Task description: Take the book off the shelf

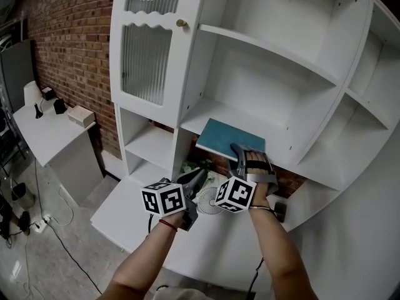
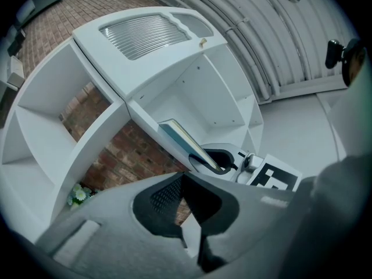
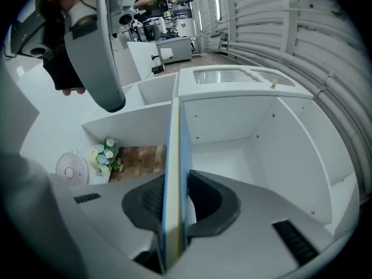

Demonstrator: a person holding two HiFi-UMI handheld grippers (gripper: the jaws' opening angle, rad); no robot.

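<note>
At the bottom of the head view the person's left forearm (image 1: pixel 147 258) and right forearm (image 1: pixel 275 255) are stretching up the frame, each ending in a gripper with a marker cube. The left gripper (image 1: pixel 201 175) is hovering just left of centre, above the white tabletop (image 1: pixel 125 212). In the left gripper view this gripper (image 2: pixel 187 182) is keeping its jaws pressed together with nothing between them, and it is pointing toward the shelf unit.

Just to its right, the right gripper (image 1: pixel 240 152) is reaching the front edge of the teal book (image 1: pixel 225 137). In the right gripper view the book (image 3: pixel 173 150) is running edge-on down the middle of the frame. The right gripper (image 3: pixel 173 199) is clamping it there, with one dark pad of the jaws on each cover.

The book is lying flat on the middle shelf (image 1: pixel 206 114) at the centre of the head view, its near edge jutting past the shelf's front. The left gripper view is showing the book (image 2: pixel 181 137) as a thin slab with pale pages.

Under the shelf a small round fan (image 1: pixel 209 200) and some flowers (image 1: pixel 189 165) are sitting on the tabletop. Farther up, at upper left, a cabinet door (image 1: pixel 147 55) with ribbed glass and a brass knob (image 1: pixel 181 23) is standing beside the open compartments, and a brick wall (image 1: pixel 69 49) is running along the far left
</note>
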